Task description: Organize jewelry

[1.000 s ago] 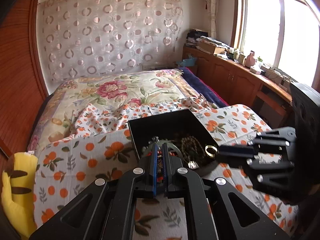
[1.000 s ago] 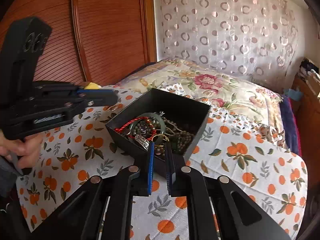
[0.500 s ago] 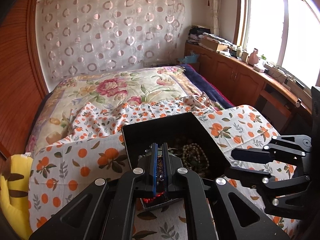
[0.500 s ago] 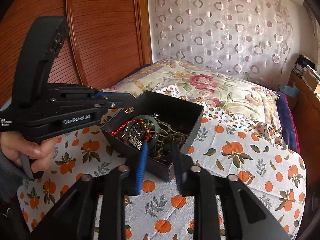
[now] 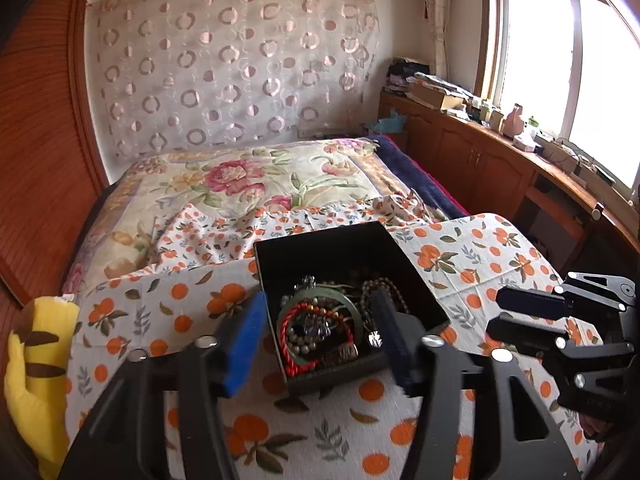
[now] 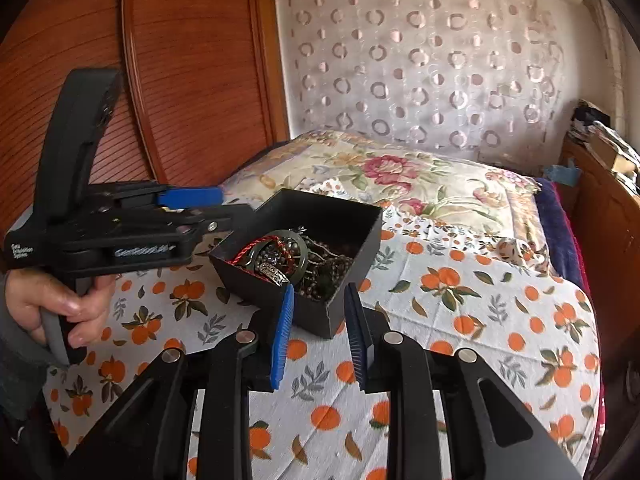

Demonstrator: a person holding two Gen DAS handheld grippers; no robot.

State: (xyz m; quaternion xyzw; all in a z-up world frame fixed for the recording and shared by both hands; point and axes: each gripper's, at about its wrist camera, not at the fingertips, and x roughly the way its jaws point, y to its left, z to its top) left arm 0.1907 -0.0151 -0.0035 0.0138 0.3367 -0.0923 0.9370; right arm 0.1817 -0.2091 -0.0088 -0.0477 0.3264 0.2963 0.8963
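A: What is shown, and where is the jewelry?

B: A black box [image 5: 352, 248] is seen on a bed, on a cloth printed with oranges [image 5: 472, 264]. The jewelry is heaped inside it: a green bangle [image 5: 356, 312], a red cord [image 5: 288, 332], a strand of pale beads [image 5: 298, 344] and dark bead strands [image 5: 380, 292], all tangled together. A yellow plush toy [image 5: 28, 364] lies at the near left edge of the bed.

A: How are the tools held?

B: The left tool [image 5: 320, 344] has just been opened wide; the near end of the box is framed between its blue pads, and nothing is gripped. The right tool [image 6: 320, 324] is held partly open just short of the box's near corner, also empty. A hand [image 6: 60, 304] is seen on the left tool's handle.

A: How is the jewelry likely to handle?

B: The pieces are judged light. The bangle is probably stiff and smooth, so it could slip; it would best be pinched across its rim. The cord and bead strands are limp and likely to drag neighbours along, so a free loop at the top of the heap should be taken and lifted slowly.
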